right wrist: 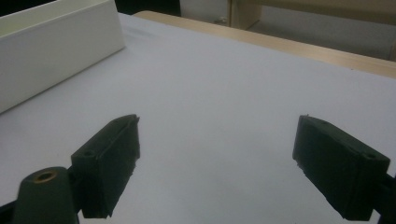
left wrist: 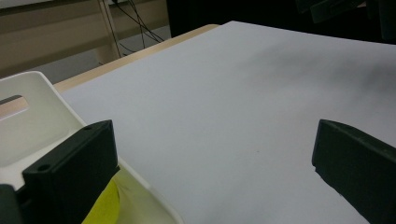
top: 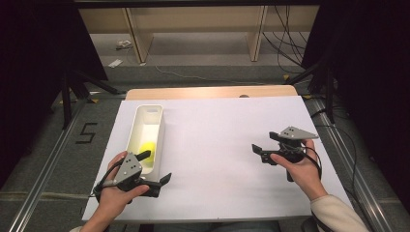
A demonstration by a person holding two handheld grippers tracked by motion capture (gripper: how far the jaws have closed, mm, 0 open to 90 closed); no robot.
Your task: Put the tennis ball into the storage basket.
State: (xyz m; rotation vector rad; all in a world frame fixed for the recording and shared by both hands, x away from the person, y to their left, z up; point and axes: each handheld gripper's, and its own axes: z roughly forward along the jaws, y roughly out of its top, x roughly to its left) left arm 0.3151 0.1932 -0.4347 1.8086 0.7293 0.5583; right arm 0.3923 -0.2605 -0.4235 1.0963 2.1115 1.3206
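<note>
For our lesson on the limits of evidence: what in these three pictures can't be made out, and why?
- Yellow thing in the white bin: the high view shows it too small to identify; in the left gripper view a jaw and the frame's edge cut it off.
- Left hand-held gripper: one jaw overlaps the bin's rim in the high view; contact can't be judged.
- Small items on the floor: too tiny to name.

white bin (top: 137,126) w/ a yellow-green object (top: 149,150) inside. worktop (top: 227,145) plain white on top, light wood edge at the far side. left gripper (top: 155,168) & right gripper (top: 265,143): black jaws, grey top plates. sleeve (top: 338,212) cream. floor (top: 43,140) grey w/ a black "5" marked on it.
</note>
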